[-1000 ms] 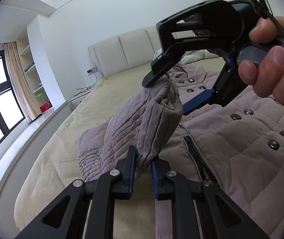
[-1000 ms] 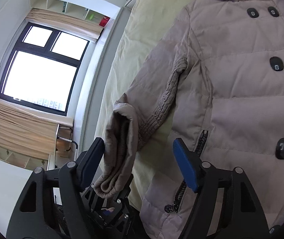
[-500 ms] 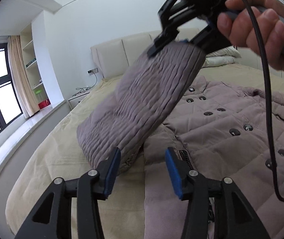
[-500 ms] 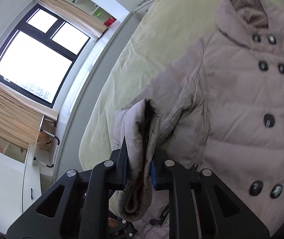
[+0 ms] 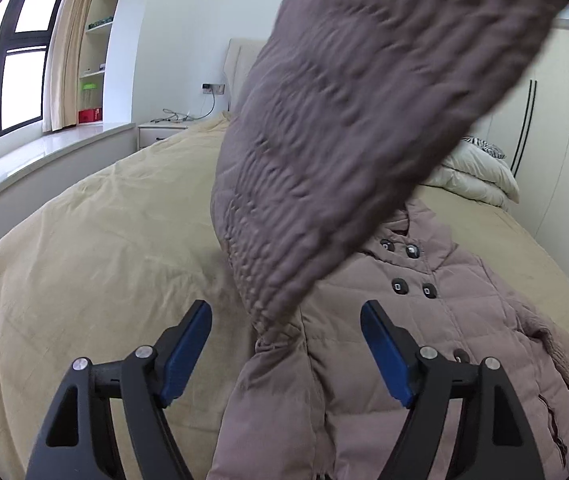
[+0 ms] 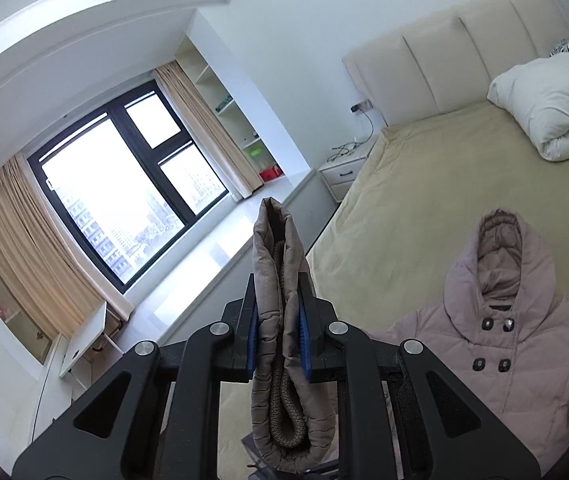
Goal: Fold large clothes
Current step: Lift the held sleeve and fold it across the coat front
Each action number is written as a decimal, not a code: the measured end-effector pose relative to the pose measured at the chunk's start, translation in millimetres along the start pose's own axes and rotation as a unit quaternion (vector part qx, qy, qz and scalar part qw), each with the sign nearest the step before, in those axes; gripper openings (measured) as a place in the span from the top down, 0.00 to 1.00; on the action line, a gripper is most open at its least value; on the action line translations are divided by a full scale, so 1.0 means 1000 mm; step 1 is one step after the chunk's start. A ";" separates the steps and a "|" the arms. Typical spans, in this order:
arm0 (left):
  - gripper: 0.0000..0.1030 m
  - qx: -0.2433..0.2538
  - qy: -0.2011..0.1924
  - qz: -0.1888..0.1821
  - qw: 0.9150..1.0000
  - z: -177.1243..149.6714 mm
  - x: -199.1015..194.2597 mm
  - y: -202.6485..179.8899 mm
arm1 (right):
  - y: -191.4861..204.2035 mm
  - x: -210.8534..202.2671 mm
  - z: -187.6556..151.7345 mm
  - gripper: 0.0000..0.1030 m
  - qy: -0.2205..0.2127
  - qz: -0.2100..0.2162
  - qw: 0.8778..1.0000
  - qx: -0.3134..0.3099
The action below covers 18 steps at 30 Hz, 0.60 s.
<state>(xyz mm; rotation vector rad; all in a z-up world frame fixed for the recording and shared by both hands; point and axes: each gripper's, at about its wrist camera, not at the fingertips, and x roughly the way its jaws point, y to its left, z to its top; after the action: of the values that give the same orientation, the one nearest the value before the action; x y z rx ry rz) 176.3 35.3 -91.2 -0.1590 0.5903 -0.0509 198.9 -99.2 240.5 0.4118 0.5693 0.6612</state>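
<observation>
Quilted puffer coat (image 5: 436, 364), dusty mauve, matte, laid face up on beige bed (image 5: 84, 264); double row of dark buttons (image 5: 398, 286), hood (image 6: 500, 248) toward padded cream headboard (image 6: 444, 64). Sleeve (image 5: 348, 128) lifted off the bed, blurred, rising diagonally across left wrist view; ribbed stitching along it, knit cuff (image 6: 284, 412) doubled inside the folded end.

Right gripper (image 6: 278, 340): fingers clamped on the folded sleeve end, blue pads pressing both sides, fabric bulging above and below; held high, aimed shallowly downward.

Left gripper (image 5: 284, 352): fingers wide apart, having just been opening; the coat's shoulder beyond the gap, pads touching nothing.

Open bed surface left of the coat to the mattress edge; white duvet (image 6: 556, 112) bunched near the headboard, well apart from the hood.
</observation>
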 end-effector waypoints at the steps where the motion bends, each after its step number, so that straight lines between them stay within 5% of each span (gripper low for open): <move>1: 0.23 -0.005 0.005 0.007 1.000 0.001 0.011 0.000 | -0.004 -0.007 0.006 0.85 -0.007 -0.001 1.000 0.002; 3: 0.24 -0.005 0.025 0.013 1.000 0.001 0.030 0.000 | -0.016 -0.024 0.014 0.85 -0.020 -0.006 1.000 0.008; 7: 0.49 -0.034 0.076 0.009 0.997 -0.006 0.059 0.015 | -0.063 -0.056 0.023 0.85 -0.046 -0.023 0.998 0.045; 11: 0.51 -0.087 0.087 0.025 0.992 -0.007 0.069 0.046 | -0.128 -0.070 0.012 0.85 -0.056 -0.051 0.993 0.092; 15: 0.52 -0.142 0.101 0.025 0.984 -0.015 0.076 0.068 | -0.217 -0.064 -0.039 0.85 -0.045 -0.085 0.982 0.160; 18: 0.52 -0.138 0.097 0.023 0.985 -0.020 0.076 0.069 | -0.286 -0.044 -0.088 0.85 -0.026 -0.120 0.967 0.225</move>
<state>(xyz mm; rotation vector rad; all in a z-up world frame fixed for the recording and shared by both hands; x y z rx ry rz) 228.2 93.5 -161.1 -0.4125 0.7946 0.0617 247.1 -318.8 38.0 0.7702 0.7072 0.2820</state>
